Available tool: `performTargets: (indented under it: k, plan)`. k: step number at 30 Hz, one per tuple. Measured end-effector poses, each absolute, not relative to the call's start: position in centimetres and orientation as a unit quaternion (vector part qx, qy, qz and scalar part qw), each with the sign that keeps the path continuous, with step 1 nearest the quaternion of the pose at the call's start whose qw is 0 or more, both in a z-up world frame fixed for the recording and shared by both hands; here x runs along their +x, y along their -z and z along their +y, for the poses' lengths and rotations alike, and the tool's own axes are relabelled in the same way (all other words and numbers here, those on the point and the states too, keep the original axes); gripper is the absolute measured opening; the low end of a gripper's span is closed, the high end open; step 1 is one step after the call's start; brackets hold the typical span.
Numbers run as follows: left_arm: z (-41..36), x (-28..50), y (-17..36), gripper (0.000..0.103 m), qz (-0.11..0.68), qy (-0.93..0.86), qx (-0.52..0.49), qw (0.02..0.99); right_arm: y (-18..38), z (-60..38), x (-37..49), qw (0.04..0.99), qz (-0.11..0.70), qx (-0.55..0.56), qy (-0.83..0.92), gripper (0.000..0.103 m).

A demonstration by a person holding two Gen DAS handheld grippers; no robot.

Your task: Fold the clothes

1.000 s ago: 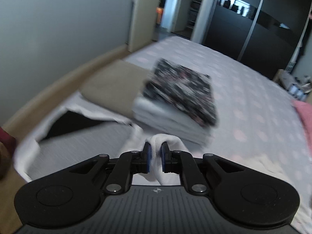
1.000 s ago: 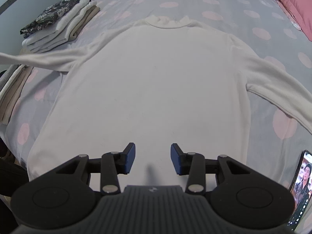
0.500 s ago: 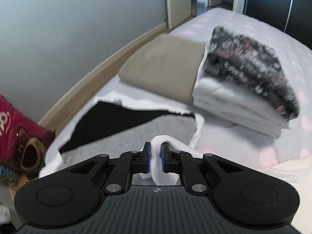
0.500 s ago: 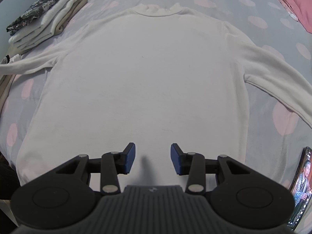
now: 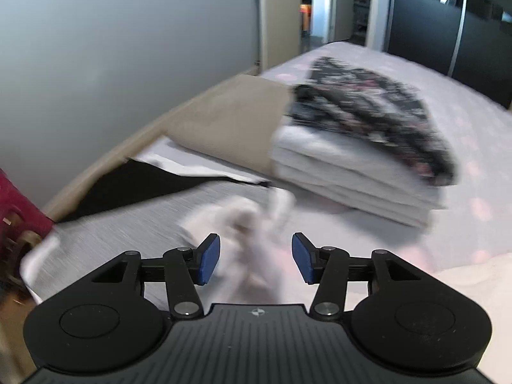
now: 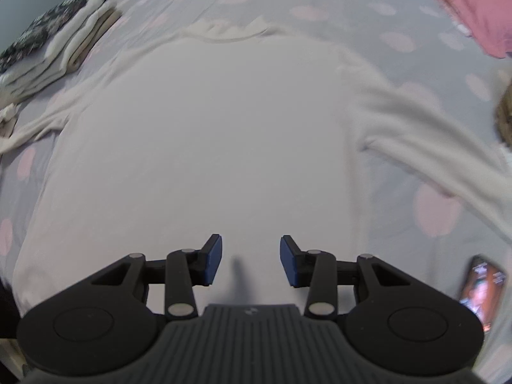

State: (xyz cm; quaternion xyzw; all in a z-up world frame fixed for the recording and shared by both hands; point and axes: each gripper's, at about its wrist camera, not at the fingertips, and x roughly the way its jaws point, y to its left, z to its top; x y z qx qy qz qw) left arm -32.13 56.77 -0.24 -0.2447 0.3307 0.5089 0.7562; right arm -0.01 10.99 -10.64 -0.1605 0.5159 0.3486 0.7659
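White sweater [image 6: 204, 147] flat on spotted bed [image 6: 368, 9]. Left gripper [image 5: 256, 257] fingers just opened, apart, sleeve cuff [image 5: 252, 220] loose between. Right gripper [image 6: 250, 260] fingers apart over hem. Folded stack [image 5: 358, 150] far.

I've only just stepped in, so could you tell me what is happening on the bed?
A person with a gripper in each hand is laying out a white sweater on the bed for folding. The left gripper has just opened and let go of the sleeve cuff, which lies loose between its jaws near a stack of folded clothes. The right gripper hangs open over the sweater's hem, touching nothing.
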Motion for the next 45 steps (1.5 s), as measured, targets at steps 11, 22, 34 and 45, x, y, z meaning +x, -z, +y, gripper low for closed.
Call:
performTargets:
  k: [11,22,34,45]
  plan:
    - [50.4,-26.0,1.3,0.051,0.367,-0.410,-0.264,0.792,6.5,-5.2,11.3,0.843,0.511,-0.065,-0.154,0.044]
    - [48.3,-21.2,0.7,0.051,0.362,-0.377,-0.250,0.815,8.6,-19.9,15.1,0.864,0.501,0.048,0.019,0.048]
    - [44.9,-17.2,1.3,0.051,0.395,-0.335,-0.193,0.833,13.0,-28.4,15.6,0.802,0.531,0.251,0.106,0.044]
    - [44.6,-17.2,1.6,0.051,0.404,-0.338,-0.191,0.828,14.1,-27.3,15.0,0.787,0.536,0.269,0.145,0.005]
